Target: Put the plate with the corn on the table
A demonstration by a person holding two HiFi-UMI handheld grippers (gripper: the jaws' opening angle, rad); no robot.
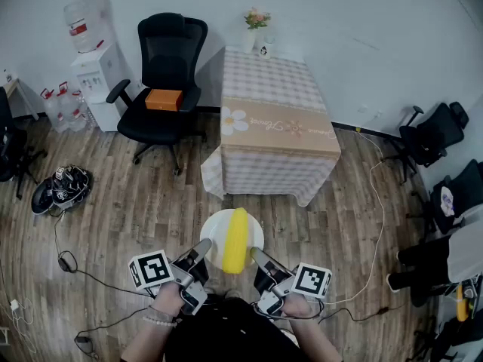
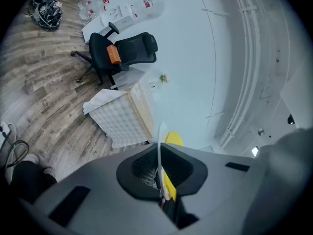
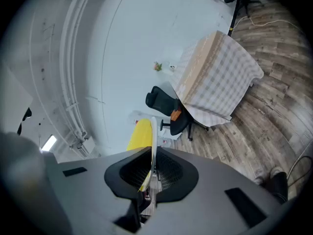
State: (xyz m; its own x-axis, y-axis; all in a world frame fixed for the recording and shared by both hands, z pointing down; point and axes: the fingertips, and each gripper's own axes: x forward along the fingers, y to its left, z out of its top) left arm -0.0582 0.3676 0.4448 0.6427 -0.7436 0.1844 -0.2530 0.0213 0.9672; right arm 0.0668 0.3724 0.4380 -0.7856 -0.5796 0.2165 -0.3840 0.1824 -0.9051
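Left tool (image 1: pixel 201 249) was clamped on the white plate (image 1: pixel 213 231) at its 7 o'clock rim, and right tool (image 1: pixel 258 255) at its 5 o'clock rim. Yellow corn (image 1: pixel 236 240) lay on the plate. The plate was held over the floor (image 1: pixel 136 202), well short of the tabletop (image 1: pixel 272 96) at 12 o'clock.

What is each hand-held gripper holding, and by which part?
Both hold the white plate with the corn: left hand-held gripper on its near-left rim, right hand-held gripper on its near-right rim.
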